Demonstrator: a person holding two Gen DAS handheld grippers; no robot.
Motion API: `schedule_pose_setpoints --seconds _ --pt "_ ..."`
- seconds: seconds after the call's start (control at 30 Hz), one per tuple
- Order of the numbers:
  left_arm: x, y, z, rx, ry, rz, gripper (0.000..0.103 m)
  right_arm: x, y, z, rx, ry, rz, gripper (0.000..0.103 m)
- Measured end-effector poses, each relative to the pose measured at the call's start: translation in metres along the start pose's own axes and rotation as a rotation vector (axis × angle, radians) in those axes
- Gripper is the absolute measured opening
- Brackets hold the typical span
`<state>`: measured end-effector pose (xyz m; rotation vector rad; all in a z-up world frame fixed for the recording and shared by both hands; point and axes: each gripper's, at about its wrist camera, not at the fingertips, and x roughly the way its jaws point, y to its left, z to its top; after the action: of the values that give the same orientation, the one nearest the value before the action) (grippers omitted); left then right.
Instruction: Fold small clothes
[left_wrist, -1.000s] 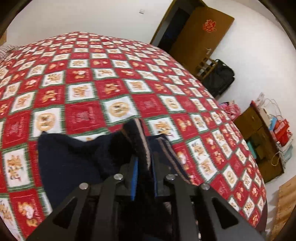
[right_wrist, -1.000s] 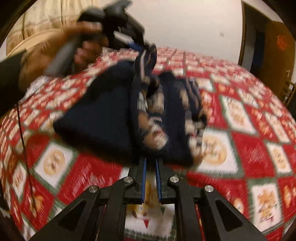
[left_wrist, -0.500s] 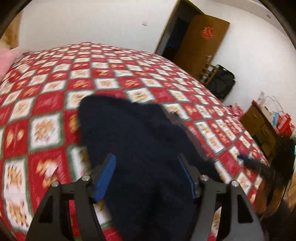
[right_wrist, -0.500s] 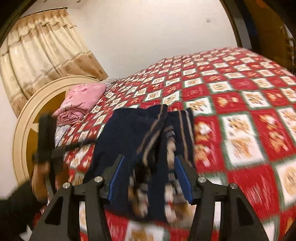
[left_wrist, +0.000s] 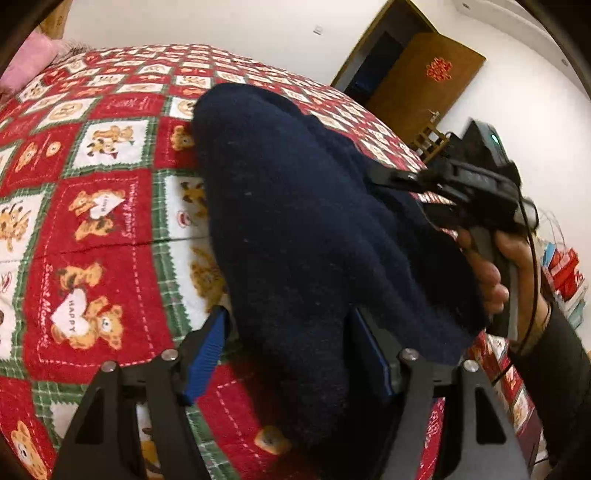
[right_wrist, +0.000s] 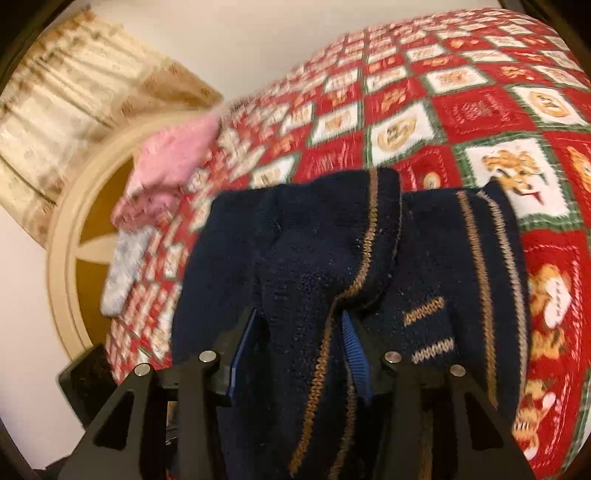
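Bedroom scene: red-and-white teddy-print quilt covers the bed, and a navy knit garment lies on it, running straight out ahead of both sets of fingers. Left gripper: fingers spread wide and opening, blue pads standing clear either side of the plain navy fabric, so cloth sits between them but isn't pinched. Right gripper: fingers at a middling gap and closing, with a raised fold of the tan-striped edge between them; pads look just beside the knit, can't confirm they press. Judgement: a fold has been laid and the next pinch is being set up. To do it well, right fingers should take the whole doubled edge, not one layer, and lift low so the lower half doesn't drag; left fingers stay off until the stripe lines sit parallel. Knit is thick and soft, likely to bunch. Outward from the left fingers: the person's right hand on its gripper handle, brown door, white walls. Outward from the right fingers: pink folded bedding, cream round headboard, beige curtain.
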<state>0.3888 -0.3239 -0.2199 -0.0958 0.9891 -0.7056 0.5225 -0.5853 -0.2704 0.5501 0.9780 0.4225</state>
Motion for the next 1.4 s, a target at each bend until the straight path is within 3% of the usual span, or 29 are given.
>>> schedule_pose_setpoints --seconds 0.1,0.23,0.3,0.4,0.5,0.57,0.7,0.83,0.9,0.97,1.03,1.07,1.1,1.2,1.23,1.4 --pt "0.005 -0.007 0.002 0.024 0.006 0.003 0.075 0.005 -0.006 0.01 0.013 0.007 -0.078 0.048" --pt "-0.003 -0.004 0.009 -0.014 -0.048 0.013 0.075 0.0 -0.019 0.008 0.095 -0.016 -0.04 0.048" --pt "-0.005 0.0 0.012 -0.044 -0.07 0.024 0.075 0.006 -0.02 0.002 0.107 0.026 0.006 0.048" --pt "0.01 0.005 0.013 -0.073 -0.025 0.026 0.075 0.011 -0.007 0.0 0.057 0.056 -0.016 0.029" --pt "0.016 0.0 0.016 -0.071 -0.014 0.022 0.076 0.005 0.005 -0.001 0.009 0.052 -0.026 0.024" --pt "0.02 -0.006 0.019 -0.076 0.005 -0.004 0.076 -0.003 0.016 -0.002 -0.031 0.022 -0.045 0.023" --pt "0.022 -0.028 0.019 -0.051 0.006 0.002 0.076 -0.043 0.036 -0.001 -0.089 -0.12 -0.087 0.022" --pt "0.025 -0.047 0.019 -0.01 0.014 -0.005 0.078 -0.075 0.026 0.004 -0.09 -0.168 -0.149 0.022" --pt "0.033 -0.06 0.019 0.041 0.031 0.012 0.078 -0.072 0.006 0.005 -0.07 -0.149 -0.227 0.022" --pt "0.041 -0.069 0.015 0.092 0.047 0.052 0.078 -0.049 -0.024 0.005 -0.009 -0.031 -0.241 0.026" --pt "0.046 -0.075 0.013 0.122 0.054 0.082 0.078 -0.047 -0.046 -0.004 0.06 -0.053 -0.25 0.049" --pt "0.041 -0.071 0.009 0.133 0.052 0.088 0.078 -0.052 -0.048 -0.006 0.073 -0.074 -0.232 0.049" --pt "0.038 -0.072 0.006 0.149 0.048 0.093 0.078 -0.06 -0.048 -0.011 0.078 -0.094 -0.217 0.049" --pt "0.035 -0.071 -0.001 0.152 0.052 0.091 0.081 -0.088 -0.022 -0.033 -0.02 -0.159 -0.287 0.049" --pt "0.035 -0.069 -0.001 0.144 0.051 0.086 0.081 -0.097 -0.009 -0.044 -0.064 -0.17 -0.264 0.049" --pt "0.027 -0.061 -0.015 0.086 0.055 0.095 0.081 -0.104 0.019 -0.105 -0.143 -0.08 -0.26 0.049"
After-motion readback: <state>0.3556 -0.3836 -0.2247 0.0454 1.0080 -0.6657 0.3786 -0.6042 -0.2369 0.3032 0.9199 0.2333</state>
